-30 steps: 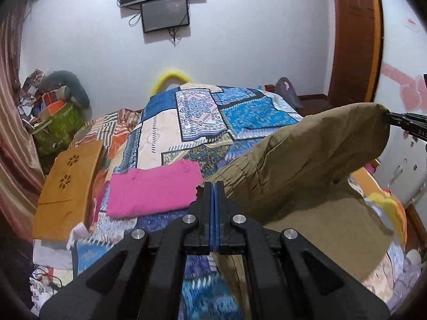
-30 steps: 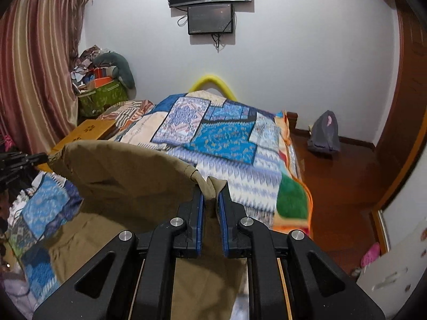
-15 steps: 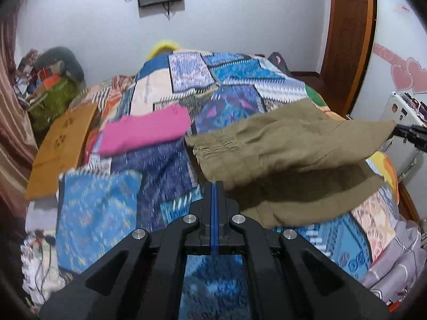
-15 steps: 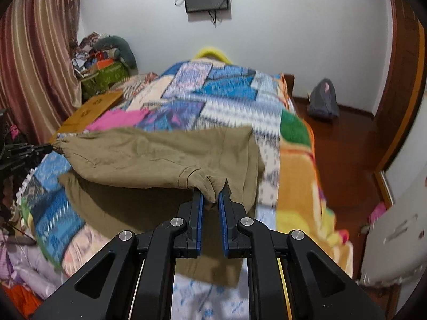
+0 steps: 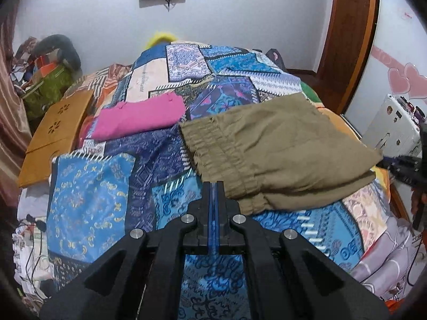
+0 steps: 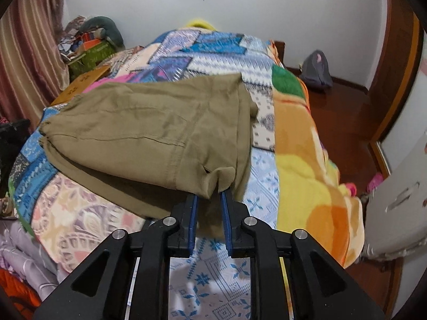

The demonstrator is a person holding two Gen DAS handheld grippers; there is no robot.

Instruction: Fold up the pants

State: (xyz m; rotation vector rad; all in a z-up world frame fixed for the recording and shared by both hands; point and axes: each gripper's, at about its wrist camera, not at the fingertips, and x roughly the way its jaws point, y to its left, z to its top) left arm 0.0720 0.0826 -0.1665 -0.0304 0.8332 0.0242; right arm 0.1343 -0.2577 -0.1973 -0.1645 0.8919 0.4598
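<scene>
Olive-green pants (image 5: 280,146) lie folded double across the patchwork bed quilt (image 5: 106,186), elastic waistband toward the left. My left gripper (image 5: 213,184) is shut, pinching the near corner of the waistband low over the quilt. In the right wrist view the pants (image 6: 149,133) spread away to the left. My right gripper (image 6: 209,197) has the bunched hem corner between its blue pads (image 6: 192,213). Its jaws are starting to open, and the cloth still fills the gap at the tips. That gripper also shows at the right edge of the left wrist view (image 5: 400,165).
A folded pink garment (image 5: 138,120) lies on the quilt beyond the waistband. A wooden board (image 5: 56,136) rests off the bed's left side, near a pile of bags (image 5: 45,80). A white appliance (image 6: 395,194) stands right of the bed, and a grey bag (image 6: 317,72) sits on the floor.
Both grippers came down and laid the raised top layer of the pants flat on the lower one. The right jaws stand slightly wider than before.
</scene>
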